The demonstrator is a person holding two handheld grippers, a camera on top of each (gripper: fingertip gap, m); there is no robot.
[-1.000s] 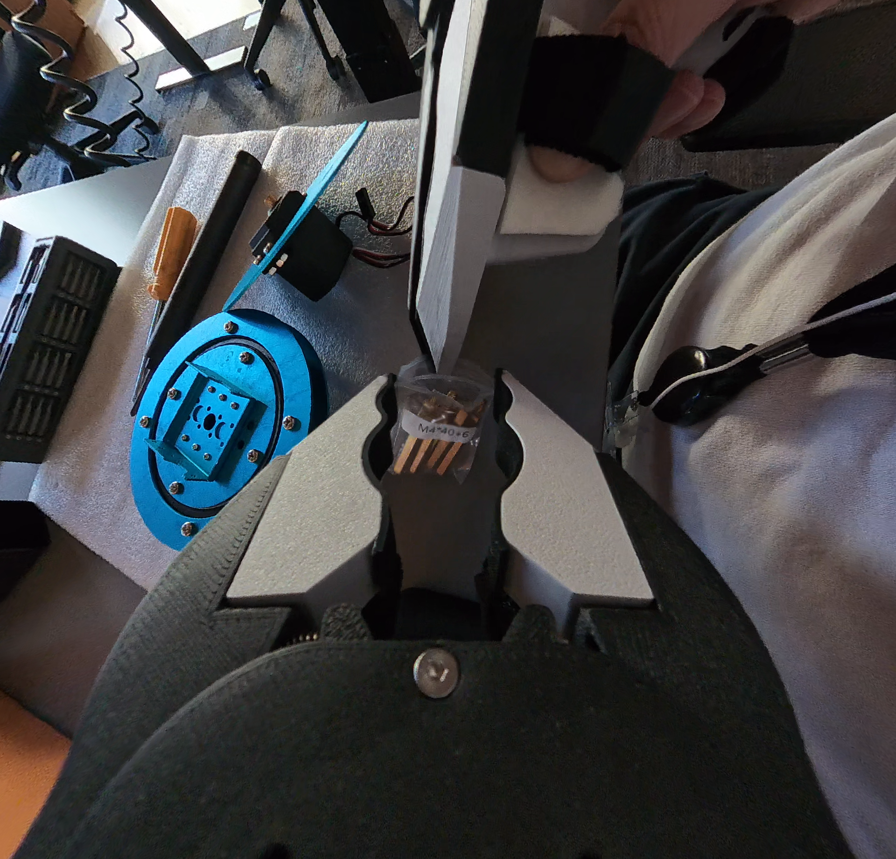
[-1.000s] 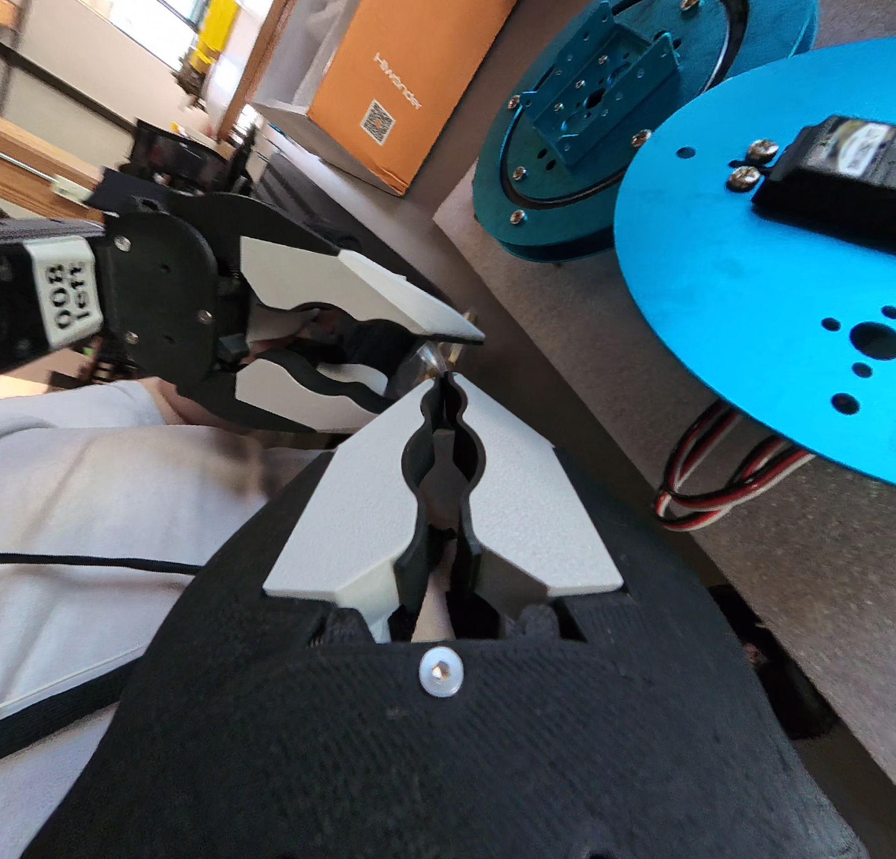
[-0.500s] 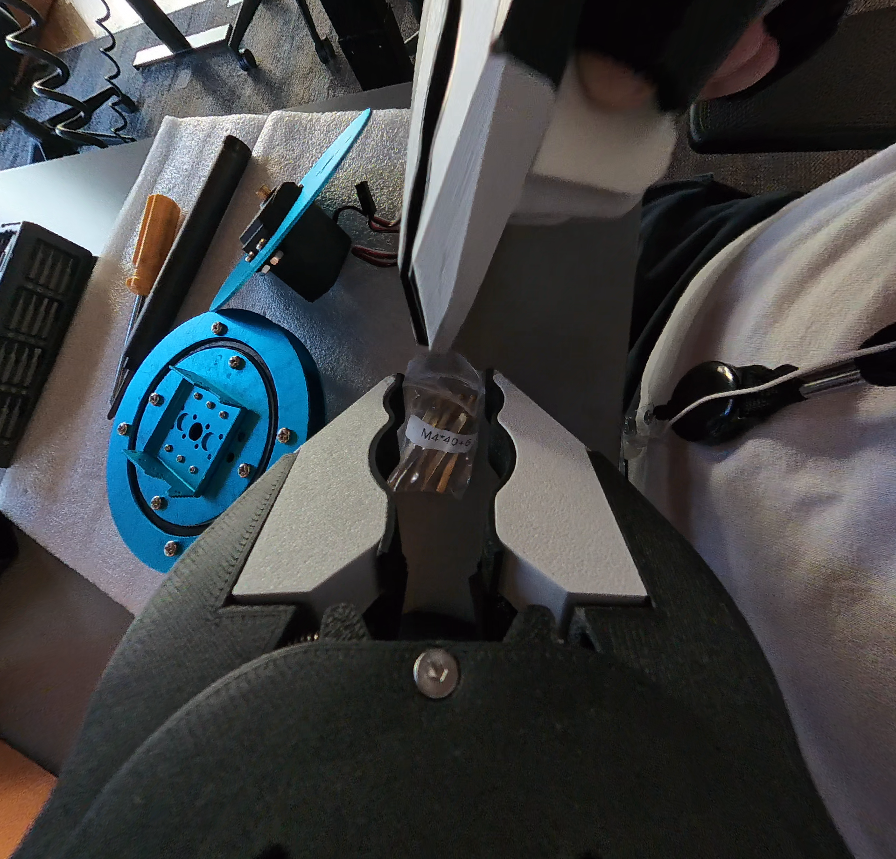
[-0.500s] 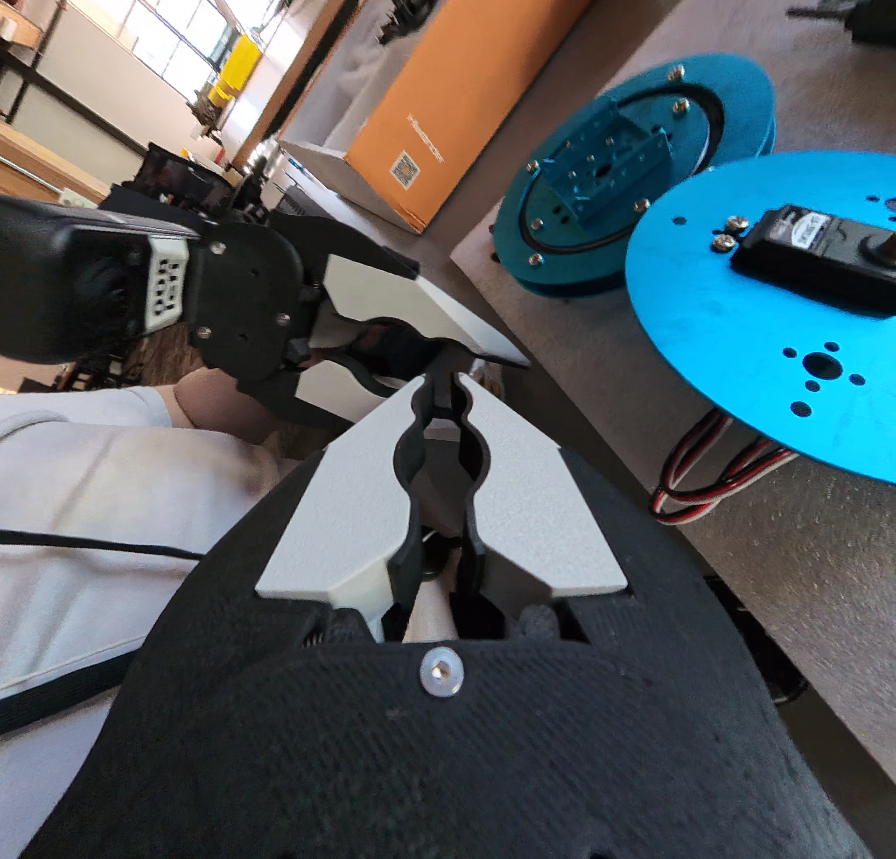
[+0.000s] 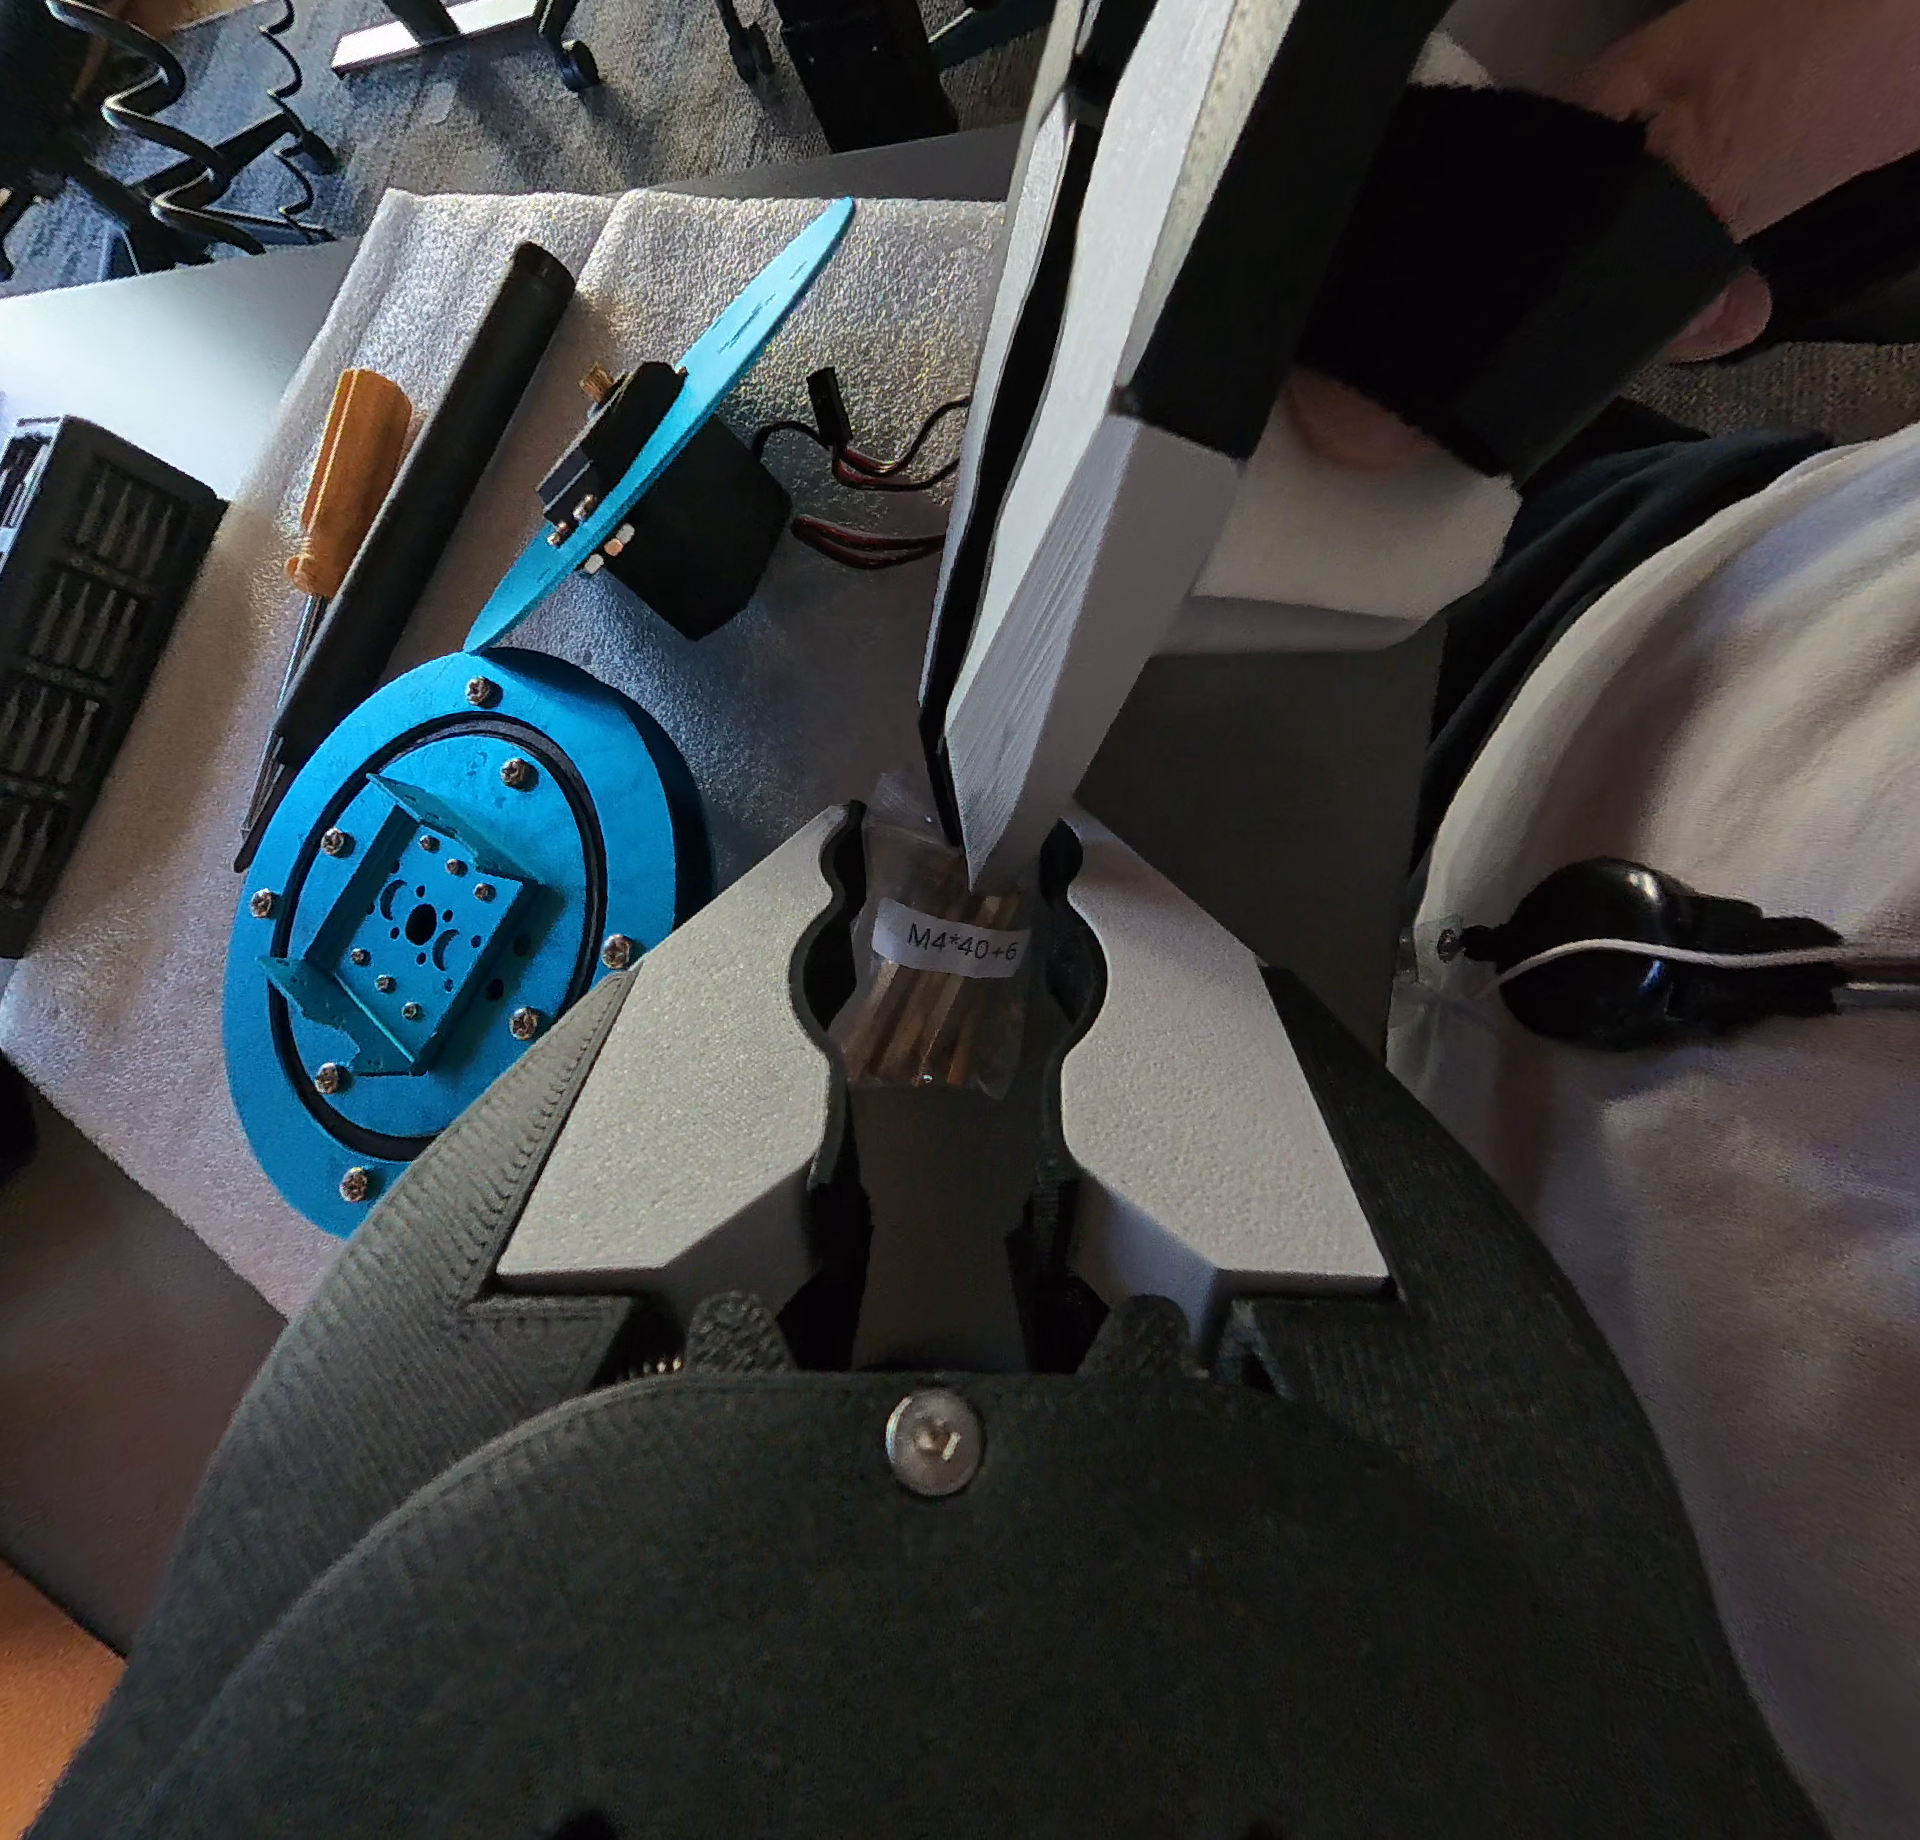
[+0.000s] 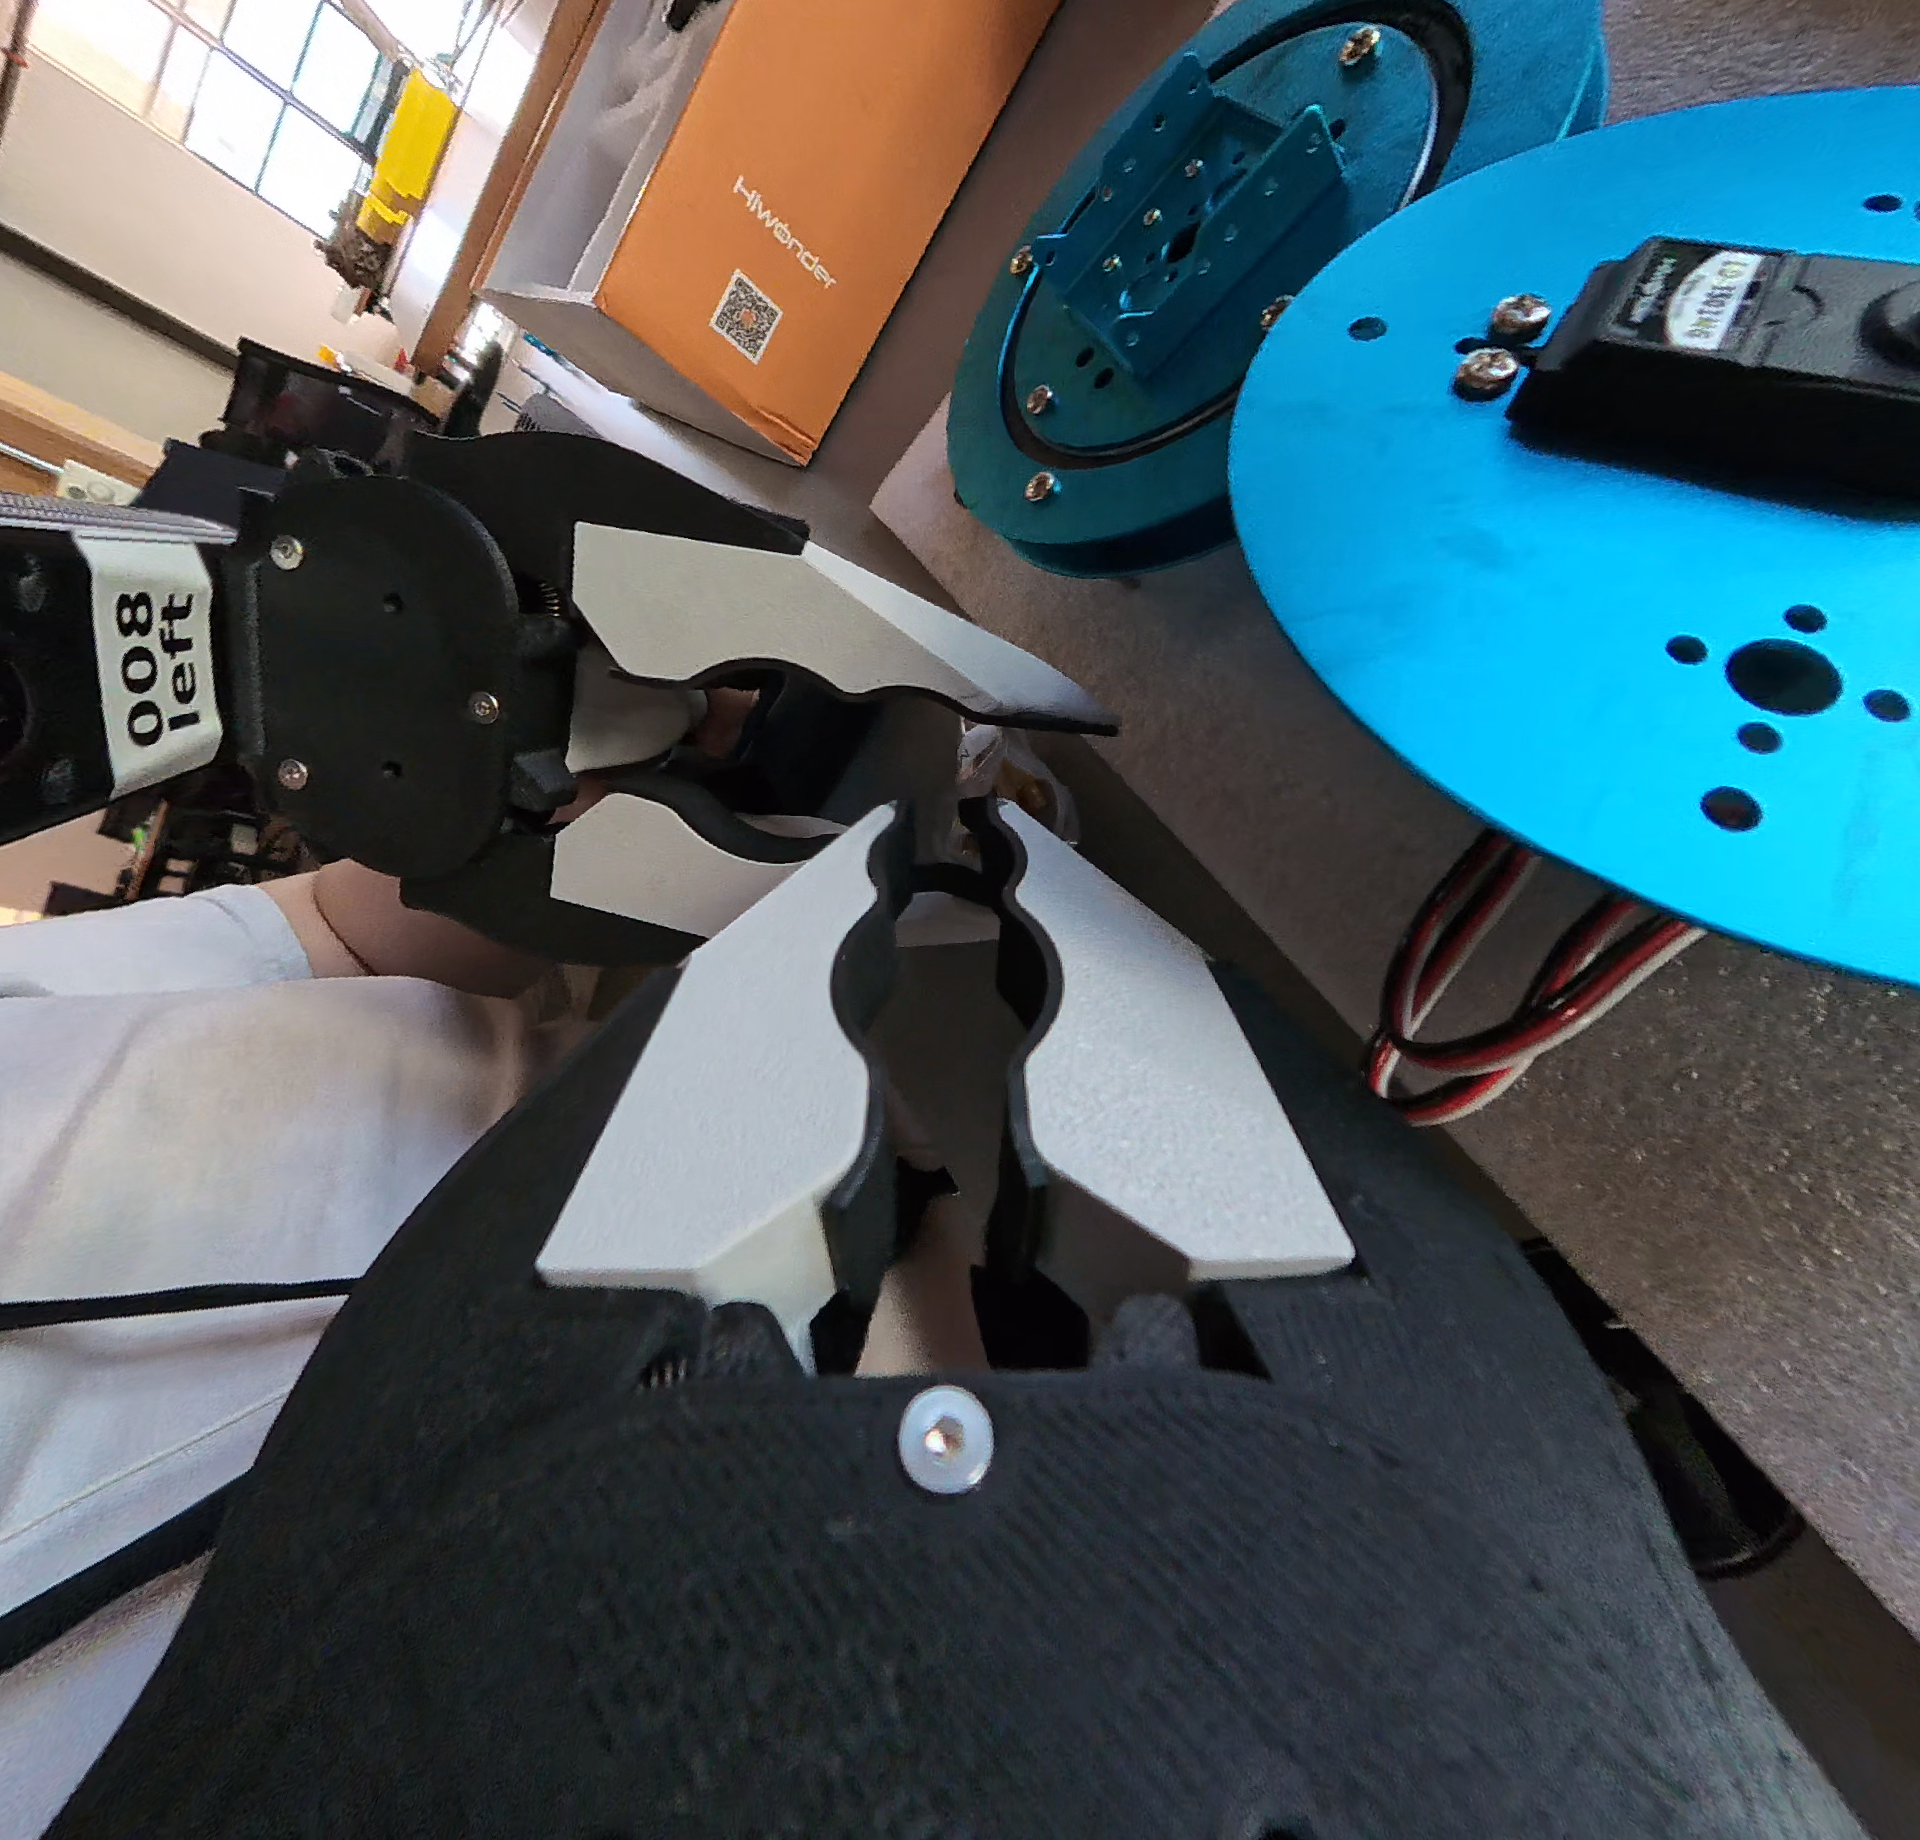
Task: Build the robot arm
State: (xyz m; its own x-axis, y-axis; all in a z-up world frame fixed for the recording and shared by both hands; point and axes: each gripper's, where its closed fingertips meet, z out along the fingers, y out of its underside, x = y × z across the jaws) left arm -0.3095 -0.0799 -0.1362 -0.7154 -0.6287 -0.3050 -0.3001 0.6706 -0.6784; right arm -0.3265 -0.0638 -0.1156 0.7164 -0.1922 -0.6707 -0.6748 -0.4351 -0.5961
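My left gripper (image 5: 951,834) is shut on a small clear bag of brass standoffs (image 5: 940,980) with a white label, held upright between its pads. My right gripper (image 5: 971,834) comes down from above with its tip at the bag's top edge. In the right wrist view my right gripper (image 6: 940,814) has its jaws a narrow gap apart, with the crinkled bag top (image 6: 977,751) just beyond the tips. The left gripper's fingers (image 6: 831,616) reach in from the left there. Both grippers are held over a person's lap, off the table edge.
On a white foam mat (image 5: 831,336) lie a blue round base with a bracket (image 5: 416,938), a tilted blue disc (image 5: 665,481) with a black servo (image 6: 1714,356) and wires, a black tube (image 5: 447,481) and an orange-handled screwdriver (image 5: 348,471). A black bit case (image 5: 73,668) and an orange box (image 6: 831,180) stand farther left. Left and right tips are no more than a few centimetres apart. The orange-handled screwdriver (image 5: 348,471) lies around 20 cm away from my left fingertips.
The right gripper's jaws were together and now stand slightly apart. Its tip has come down onto the bag's top. The left gripper keeps hold of the bag.
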